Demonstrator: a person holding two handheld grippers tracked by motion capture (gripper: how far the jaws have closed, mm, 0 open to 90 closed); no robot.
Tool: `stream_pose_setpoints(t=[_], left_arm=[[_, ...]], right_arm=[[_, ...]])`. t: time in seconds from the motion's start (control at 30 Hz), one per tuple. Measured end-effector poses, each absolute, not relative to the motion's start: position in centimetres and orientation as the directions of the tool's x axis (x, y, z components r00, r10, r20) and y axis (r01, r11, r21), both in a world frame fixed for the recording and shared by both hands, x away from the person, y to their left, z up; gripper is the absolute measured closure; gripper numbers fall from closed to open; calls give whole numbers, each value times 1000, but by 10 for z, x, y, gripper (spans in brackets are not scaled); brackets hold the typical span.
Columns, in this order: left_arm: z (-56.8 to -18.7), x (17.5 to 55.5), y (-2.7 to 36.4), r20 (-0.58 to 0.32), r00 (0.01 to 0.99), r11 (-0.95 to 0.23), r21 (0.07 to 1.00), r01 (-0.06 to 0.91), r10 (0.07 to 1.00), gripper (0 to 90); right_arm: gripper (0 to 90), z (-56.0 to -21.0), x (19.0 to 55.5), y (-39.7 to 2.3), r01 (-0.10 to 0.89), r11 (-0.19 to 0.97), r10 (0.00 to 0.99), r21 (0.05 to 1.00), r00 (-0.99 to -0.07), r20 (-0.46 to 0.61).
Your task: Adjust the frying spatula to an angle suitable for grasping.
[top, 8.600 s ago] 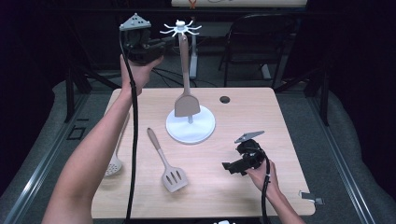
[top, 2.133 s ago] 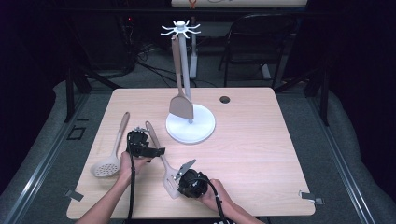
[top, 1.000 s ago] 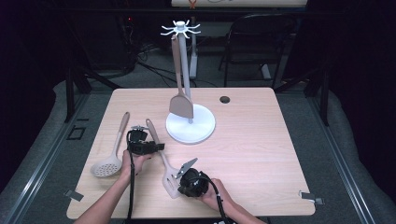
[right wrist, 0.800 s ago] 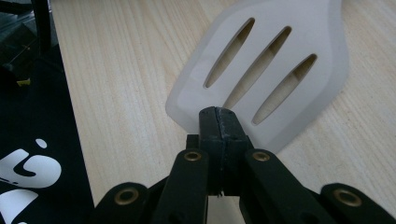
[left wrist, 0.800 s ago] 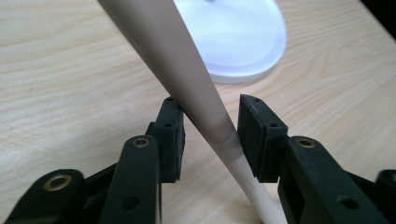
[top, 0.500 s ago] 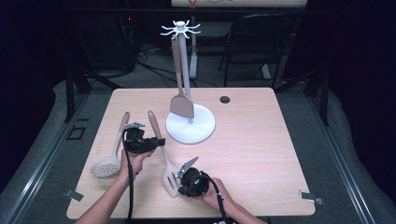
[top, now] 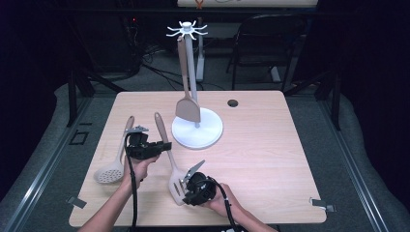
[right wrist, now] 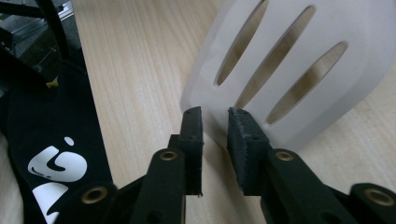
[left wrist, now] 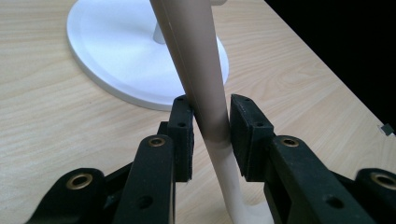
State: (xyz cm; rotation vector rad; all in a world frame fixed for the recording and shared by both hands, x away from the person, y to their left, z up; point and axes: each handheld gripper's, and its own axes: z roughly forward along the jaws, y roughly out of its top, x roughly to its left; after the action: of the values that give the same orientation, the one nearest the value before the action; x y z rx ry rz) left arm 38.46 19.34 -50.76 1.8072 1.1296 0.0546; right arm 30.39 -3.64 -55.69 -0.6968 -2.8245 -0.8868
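A slotted spatula with a beige handle [top: 160, 128] and a pale head [top: 175, 187] lies slantwise on the wooden table [top: 270, 154]. My left gripper [top: 163, 145] is shut on that handle [left wrist: 196, 56]; its jaws have just been closing, and both pads [left wrist: 184, 130] press the shaft, which is lifted at this end. My right gripper [top: 183, 187] sits at the head's edge. In the right gripper view, the right gripper [right wrist: 215, 123] stands a little open; its jaws have just been opening, and the slotted head [right wrist: 299, 60] lies just past the tips, unpressed.
A white stand with a round base [top: 208, 135] holds a hanging beige turner [top: 187, 107] behind the spatula. A skimmer spoon [top: 111, 170] lies at the table's left. A small hole [top: 233, 103] marks the far side. A black chair [top: 270, 43] stands beyond the table.
My left gripper has closed on the handle and raised that end, so the spatula now tilts up. The right gripper's jaws have parted from the head's edge without moving away.
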Motion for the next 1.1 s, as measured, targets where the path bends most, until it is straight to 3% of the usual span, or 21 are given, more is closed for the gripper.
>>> stream_pose_setpoints(t=[0.3, 1.1], left_arm=[[-497, 376, 188, -396, 597, -110, 765, 635, 698, 730], [-489, 370, 184, -382, 639, -121, 791, 600, 668, 743]], right_arm=[[622, -534, 317, -50, 477, 652, 484, 589, -860, 162], [604, -508, 355, -10, 480, 553, 567, 681, -815, 115]])
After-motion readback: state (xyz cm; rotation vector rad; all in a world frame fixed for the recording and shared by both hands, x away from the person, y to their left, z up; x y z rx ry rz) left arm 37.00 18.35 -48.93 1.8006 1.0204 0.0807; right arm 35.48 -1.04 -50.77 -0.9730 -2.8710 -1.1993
